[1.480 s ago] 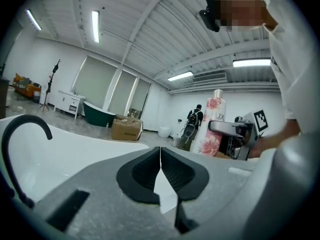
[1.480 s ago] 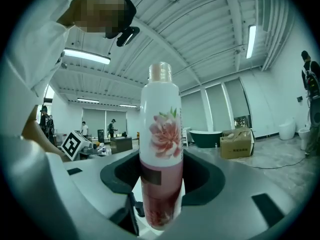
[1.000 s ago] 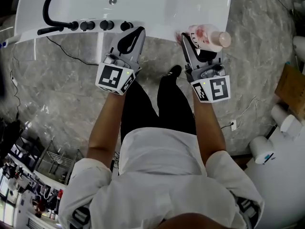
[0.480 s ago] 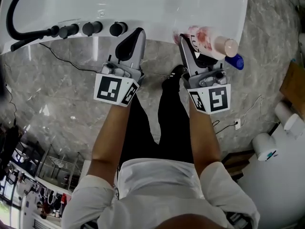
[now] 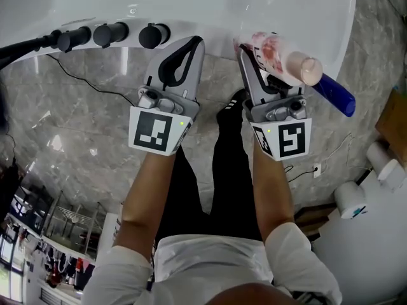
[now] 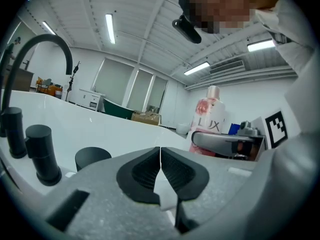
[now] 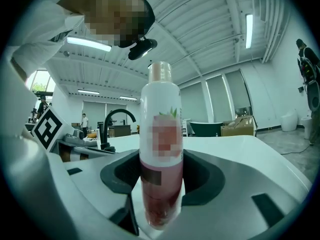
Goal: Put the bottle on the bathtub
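Observation:
A pink bottle [image 5: 281, 53] with a pale cap stands upright between the jaws of my right gripper [image 5: 247, 48], which is shut on its lower body. It hangs just in front of the white bathtub's rim [image 5: 210, 29]. In the right gripper view the bottle [image 7: 161, 134] fills the middle, clamped by the gripper [image 7: 161, 186], with the bathtub rim [image 7: 240, 151] behind it. My left gripper [image 5: 193, 43] is level with it, to its left, shut with nothing in it. In the left gripper view the gripper's [image 6: 160, 160] pads meet, and the bottle [image 6: 207, 120] shows to the right.
Three black tap knobs [image 5: 105, 34] and a black curved spout [image 6: 35, 49] sit on the tub's rim to the left. A blue bottle [image 5: 335, 95] lies at the tub's right end. A cable [image 5: 95, 78] runs over the marble floor. White fixtures [image 5: 356, 199] stand at the right.
Both grippers have come nearer the tub rim, the right one still carrying the bottle. The view has shifted, so the blue bottle now shows in full.

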